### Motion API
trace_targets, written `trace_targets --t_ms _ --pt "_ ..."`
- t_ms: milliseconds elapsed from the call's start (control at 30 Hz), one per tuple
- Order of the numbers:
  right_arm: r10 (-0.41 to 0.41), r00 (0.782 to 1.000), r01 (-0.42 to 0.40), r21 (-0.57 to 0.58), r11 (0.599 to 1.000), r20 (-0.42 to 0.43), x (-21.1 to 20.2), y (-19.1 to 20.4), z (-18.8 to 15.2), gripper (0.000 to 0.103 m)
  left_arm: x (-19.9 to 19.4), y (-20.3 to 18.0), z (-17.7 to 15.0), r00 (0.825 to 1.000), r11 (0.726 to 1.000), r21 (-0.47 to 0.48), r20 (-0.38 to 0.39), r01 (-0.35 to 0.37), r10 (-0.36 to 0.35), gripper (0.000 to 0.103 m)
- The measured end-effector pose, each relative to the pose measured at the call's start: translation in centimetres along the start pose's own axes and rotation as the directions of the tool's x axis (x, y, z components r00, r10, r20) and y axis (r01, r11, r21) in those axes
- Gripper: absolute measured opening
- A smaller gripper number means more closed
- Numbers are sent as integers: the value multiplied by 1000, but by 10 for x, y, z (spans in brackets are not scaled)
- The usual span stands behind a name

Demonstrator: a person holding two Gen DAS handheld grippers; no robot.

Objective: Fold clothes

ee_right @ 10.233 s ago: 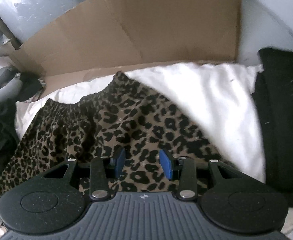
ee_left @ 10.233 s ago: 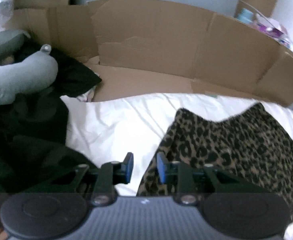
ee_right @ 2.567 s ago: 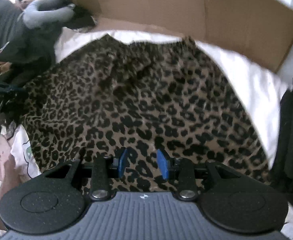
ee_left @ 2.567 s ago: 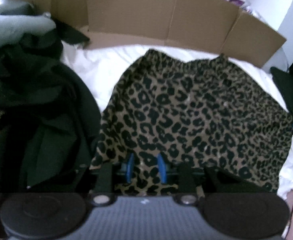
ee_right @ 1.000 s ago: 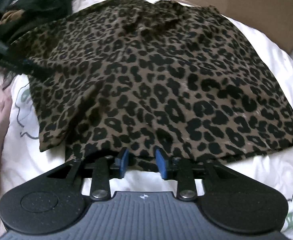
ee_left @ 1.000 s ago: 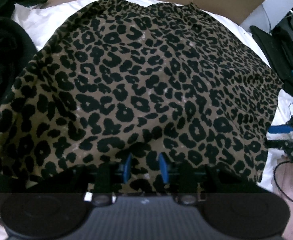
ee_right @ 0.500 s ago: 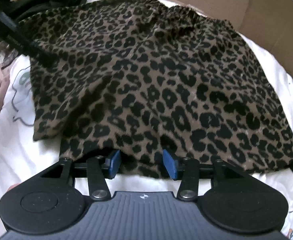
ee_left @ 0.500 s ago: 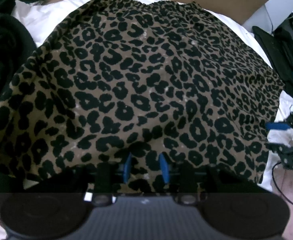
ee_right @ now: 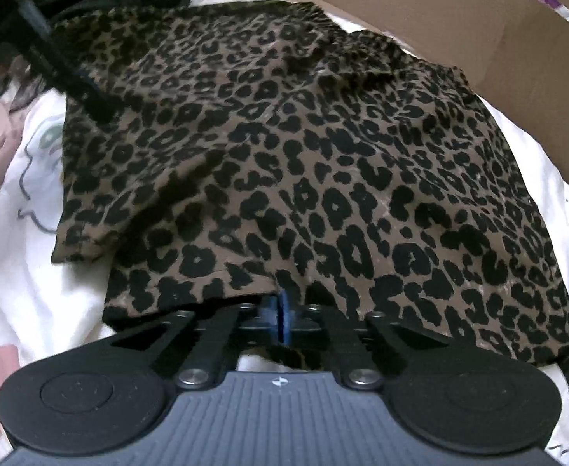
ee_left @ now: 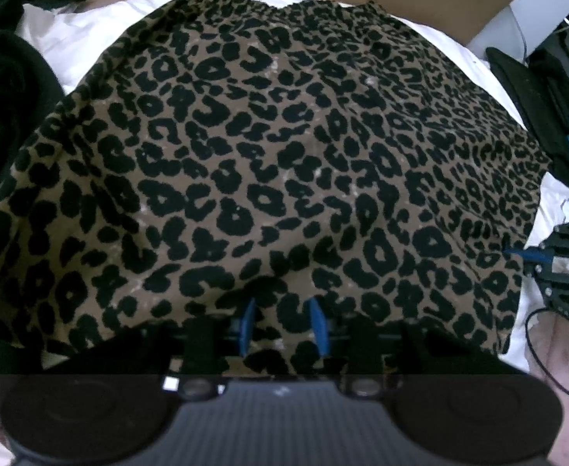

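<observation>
Right fingers (ee_right: 280, 320) newly pinched (hem hidden leftward)

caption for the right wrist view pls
Right gripper pinches the near hem of a leopard-print skirt spread on white bedding.

Both of my wrist cameras give me dim, soft indoor light with no hard glare, and the white bed sheet (ee_left: 90, 35) is the only thing that comes out bright, nearly washed out at the far edge. The fisheye lenses bend everything toward dark rounded corners, so the brown cardboard wall (ee_right: 479, 39) bows, and the brown-and-black leopard-print skirt (ee_left: 276, 147) bulges in the middle, fairly sharp there. My black left gripper's (ee_left: 282, 326) body sinks into murky shadow, and the right view smears with blur along its left and top edges.
</observation>
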State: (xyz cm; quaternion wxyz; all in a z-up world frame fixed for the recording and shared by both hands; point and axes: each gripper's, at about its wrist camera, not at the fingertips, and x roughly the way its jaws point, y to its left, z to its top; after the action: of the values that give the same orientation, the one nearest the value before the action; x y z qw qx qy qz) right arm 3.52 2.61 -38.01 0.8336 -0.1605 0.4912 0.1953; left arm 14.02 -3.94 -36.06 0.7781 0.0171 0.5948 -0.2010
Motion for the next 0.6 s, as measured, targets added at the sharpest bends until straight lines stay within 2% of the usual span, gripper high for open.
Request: trace_targets --t_ms 267,467,567,600 --pt "12 998 -15 -42 999 -56 -8 4 -11 0 -1 5 -2 1000 1000 -6 -5 6 -6 34" --pt "-8 999 6 -50 999 -33 -13 6 -7 0 0 5 -2 1000 1000 -2 -8 5 -5 34" --pt "-35 999 34 -84 996 -13 -13 11 -6 9 4 1 2 1000 1000 -2 -10 7 -7 34" --pt "-31 999 30 -89 996 -8 -12 12 -5 17 5 1 2 1000 1000 -1 -11 6 -6 34"
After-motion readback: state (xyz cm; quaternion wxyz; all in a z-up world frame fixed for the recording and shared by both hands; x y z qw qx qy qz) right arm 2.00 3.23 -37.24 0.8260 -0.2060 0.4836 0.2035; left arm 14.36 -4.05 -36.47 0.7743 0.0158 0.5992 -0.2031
